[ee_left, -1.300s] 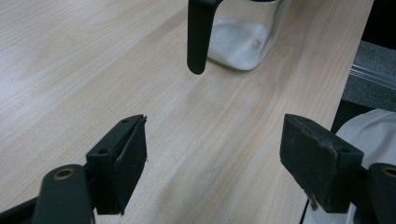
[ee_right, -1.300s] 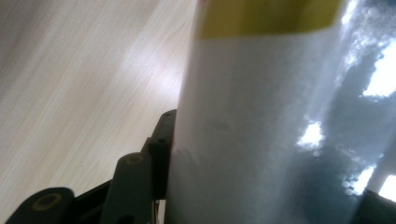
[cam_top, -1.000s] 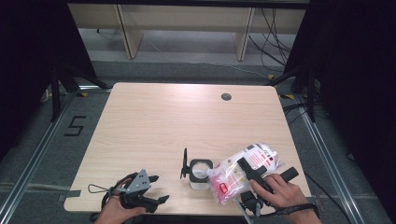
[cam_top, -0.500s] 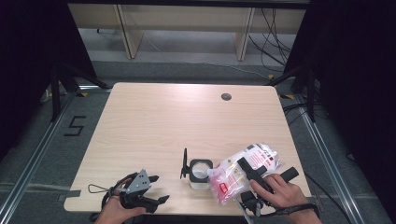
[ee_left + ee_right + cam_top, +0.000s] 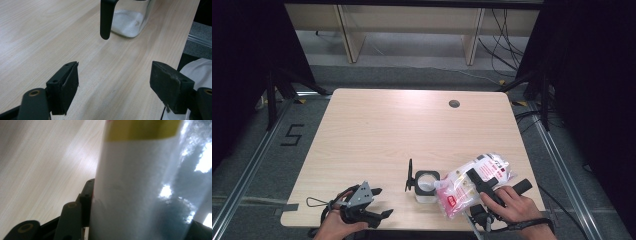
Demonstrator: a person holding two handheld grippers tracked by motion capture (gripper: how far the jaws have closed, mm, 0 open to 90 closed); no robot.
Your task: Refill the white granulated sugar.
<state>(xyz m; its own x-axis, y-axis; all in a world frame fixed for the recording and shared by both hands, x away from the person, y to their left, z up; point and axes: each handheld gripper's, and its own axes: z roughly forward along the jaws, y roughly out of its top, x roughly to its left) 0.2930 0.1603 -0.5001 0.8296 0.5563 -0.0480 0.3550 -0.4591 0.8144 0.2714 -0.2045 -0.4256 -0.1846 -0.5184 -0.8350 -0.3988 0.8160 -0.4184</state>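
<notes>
Nothing has shifted since the earlier frame: right gripper (image 5: 479, 186) clamps the bag (image 5: 474, 181) tilted over the jar (image 5: 426, 186) at the bench's (image 5: 377, 130) near edge, left gripper (image 5: 374, 204) idle, jaws apart, so we would tip slowly, mouth centred.

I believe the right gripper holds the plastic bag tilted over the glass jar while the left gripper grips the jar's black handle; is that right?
Not quite: the left gripper grips nothing. The left gripper view shows its jaws open over bare table, short of the jar's handle. The right gripper does hold the bag tilted over the jar.
</notes>
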